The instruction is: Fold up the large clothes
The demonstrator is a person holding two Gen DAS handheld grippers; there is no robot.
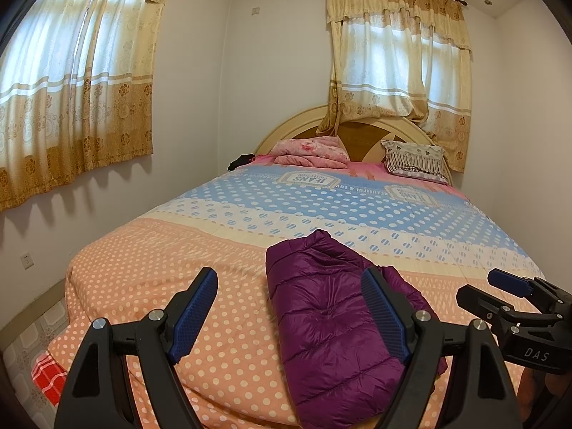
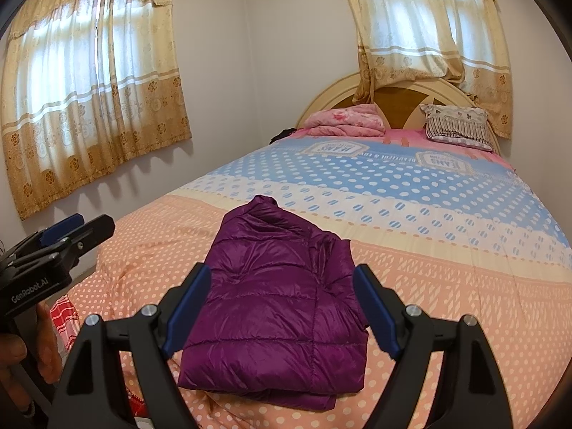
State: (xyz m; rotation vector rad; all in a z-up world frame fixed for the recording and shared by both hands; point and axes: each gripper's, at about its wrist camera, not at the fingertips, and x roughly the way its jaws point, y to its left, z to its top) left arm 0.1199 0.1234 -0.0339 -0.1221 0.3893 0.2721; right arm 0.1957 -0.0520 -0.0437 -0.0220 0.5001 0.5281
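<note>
A purple quilted puffer jacket (image 1: 332, 325) lies folded into a compact rectangle on the near end of the bed; it also shows in the right wrist view (image 2: 275, 307). My left gripper (image 1: 289, 286) is open and empty, held above the bed to the jacket's left, its right finger over the jacket. My right gripper (image 2: 282, 282) is open and empty, held above the jacket with its fingers to either side. The right gripper also shows at the right edge of the left wrist view (image 1: 511, 286), and the left gripper at the left edge of the right wrist view (image 2: 68, 228).
The bed (image 1: 178, 268) has an orange, cream and blue polka-dot cover. A folded pink blanket (image 1: 311, 152) and a patterned pillow (image 1: 416, 161) lie by the headboard (image 1: 286, 128). Curtained windows stand at left and behind the bed. A red checked cloth (image 1: 48, 375) lies by the tiled floor at left.
</note>
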